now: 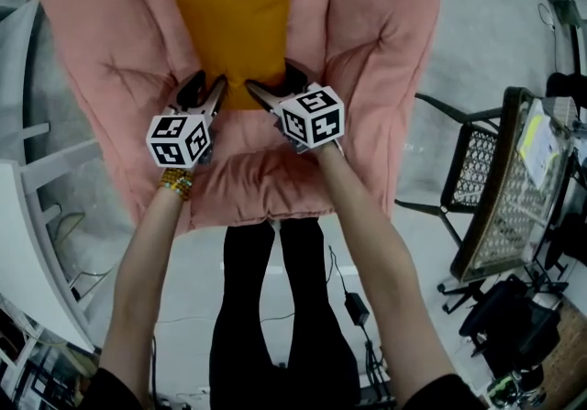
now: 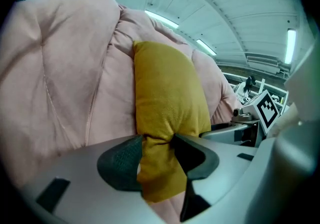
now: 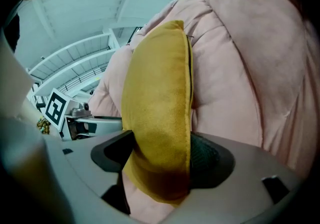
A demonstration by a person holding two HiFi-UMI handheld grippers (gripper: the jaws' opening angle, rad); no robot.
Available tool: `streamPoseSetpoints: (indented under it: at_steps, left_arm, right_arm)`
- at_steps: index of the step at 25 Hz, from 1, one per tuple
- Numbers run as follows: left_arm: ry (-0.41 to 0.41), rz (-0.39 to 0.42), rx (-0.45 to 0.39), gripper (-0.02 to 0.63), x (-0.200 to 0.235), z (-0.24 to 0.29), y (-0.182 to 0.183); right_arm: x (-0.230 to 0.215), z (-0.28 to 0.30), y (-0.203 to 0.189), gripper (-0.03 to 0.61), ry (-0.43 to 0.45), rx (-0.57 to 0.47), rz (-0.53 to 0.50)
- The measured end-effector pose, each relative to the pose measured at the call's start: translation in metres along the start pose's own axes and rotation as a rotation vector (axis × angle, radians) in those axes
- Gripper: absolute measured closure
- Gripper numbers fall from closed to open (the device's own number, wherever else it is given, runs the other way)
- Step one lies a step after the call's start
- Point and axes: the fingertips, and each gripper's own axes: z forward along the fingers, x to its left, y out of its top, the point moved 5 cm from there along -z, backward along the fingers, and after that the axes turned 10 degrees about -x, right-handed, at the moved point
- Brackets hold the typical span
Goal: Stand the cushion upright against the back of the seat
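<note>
- Your left claw [image 1: 209, 85] pinches the cushion [image 1: 234, 23] at its bottom edge; your right claw [image 1: 273, 83] clamps it alongside.
- The padded pink chair [image 1: 101, 50] hugs both sides of it; a mesh rack [image 1: 500, 188] stands well apart.

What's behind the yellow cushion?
The pink chair's padded back is right behind the cushion. The patch directly behind it is covered, so anything there can't be seen.

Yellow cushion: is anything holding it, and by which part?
Both hold the cushion by its bottom edge: the left gripper pinches the left end, the right gripper the right end.
</note>
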Motion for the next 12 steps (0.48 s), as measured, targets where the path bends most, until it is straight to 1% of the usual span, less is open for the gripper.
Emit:
streamPoseSetpoints:
  at_steps: [4,7,10,12]
  left_arm:
    - [-0.003,0.019,-0.009,0.419,-0.004,-0.01,0.005]
    - [-0.003,0.039,-0.015,0.419,-0.01,-0.022,0.007]
    - [-0.01,0.05,-0.003,0.419,-0.021,-0.032,0.002]
    - [-0.012,0.056,0.001,0.419,-0.031,-0.041,0.0]
  right_arm:
    - [0.009,-0.011,0.006,0.244,-0.036,-0.003,-0.052]
    - [0.017,-0.022,0.008,0.244,-0.085,-0.003,-0.084]
    - [0.014,-0.04,0.006,0.244,-0.135,0.013,-0.088]
    - [0.014,-0.056,0.008,0.245,-0.153,0.016,-0.099]
